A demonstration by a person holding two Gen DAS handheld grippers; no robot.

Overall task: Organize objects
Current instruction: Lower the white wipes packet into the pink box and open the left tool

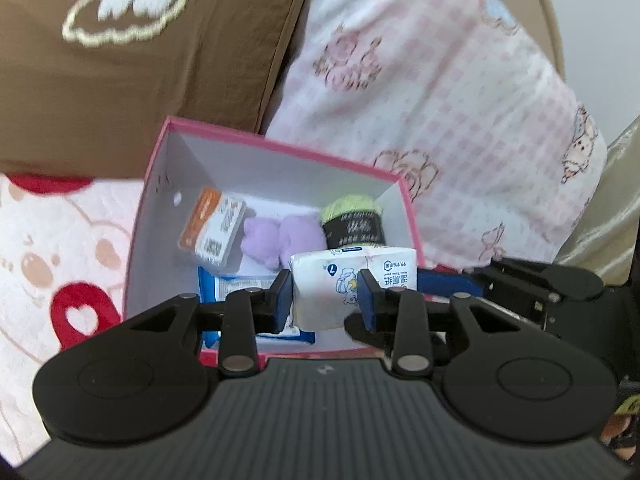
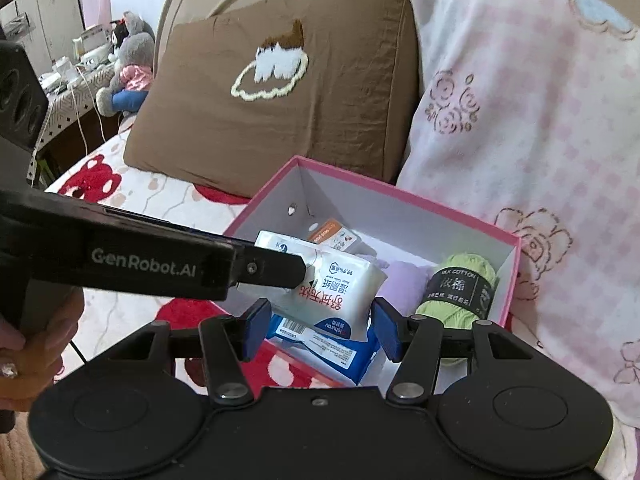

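An open pink box (image 1: 280, 148) (image 2: 400, 196) stands on the bed. My left gripper (image 1: 324, 292) is shut on a white wet-wipes pack (image 1: 320, 276) (image 2: 340, 284) and holds it over the box's near end. In the box lie an orange-and-white carton (image 1: 212, 228) (image 2: 332, 234), a purple plush piece (image 1: 276, 240) (image 2: 402, 280), a green yarn ball (image 1: 352, 216) (image 2: 460, 288) and a blue pack (image 1: 236, 284) (image 2: 332, 352). My right gripper (image 2: 322, 328) hovers at the box's near edge, its pads apart and pressing on nothing. The white pack's end hangs just beyond them.
A brown pillow (image 1: 140, 72) (image 2: 280, 100) and a pink checked blanket (image 1: 440, 100) (image 2: 540, 120) lean behind the box. The sheet with red hearts (image 1: 60, 260) spreads to the left. A person's hand (image 2: 24, 344) grips the left tool. A plush toy (image 2: 128, 60) sits far back left.
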